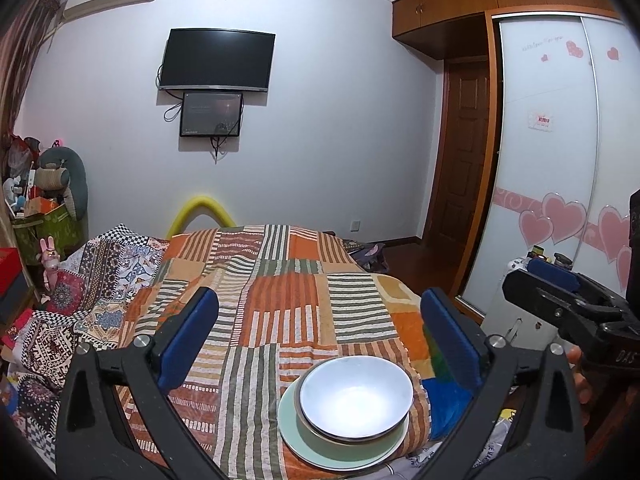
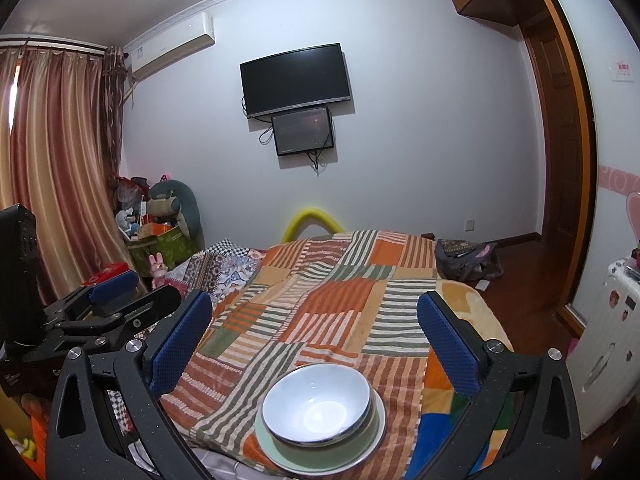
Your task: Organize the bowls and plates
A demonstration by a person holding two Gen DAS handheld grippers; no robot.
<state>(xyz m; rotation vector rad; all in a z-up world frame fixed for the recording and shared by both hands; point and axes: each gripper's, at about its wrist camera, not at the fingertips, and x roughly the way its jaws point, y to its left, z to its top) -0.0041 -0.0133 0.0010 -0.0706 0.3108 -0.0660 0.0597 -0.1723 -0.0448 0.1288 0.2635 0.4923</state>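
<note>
A white bowl [image 1: 356, 394] [image 2: 316, 404] stands upright on a pale green plate [image 1: 344, 450] [image 2: 320, 456] at the near edge of a bed. A second rim shows just under the bowl; I cannot tell what dish it belongs to. My left gripper [image 1: 320, 336] is open, its blue pads wide apart above and behind the stack, touching nothing. My right gripper [image 2: 316, 340] is open the same way over the stack, with nothing between its pads. Each gripper shows at the edge of the other's view, the right gripper [image 1: 556, 288] and the left gripper [image 2: 128, 296].
The bed carries an orange, green and white striped patchwork blanket [image 1: 280, 280] [image 2: 328, 304]. A white suitcase [image 2: 608, 344] stands right of the bed beside a sliding wardrobe [image 1: 552, 140]. Boxes and soft toys [image 1: 52, 208] pile up at the left. A backpack [image 2: 468, 260] lies on the floor.
</note>
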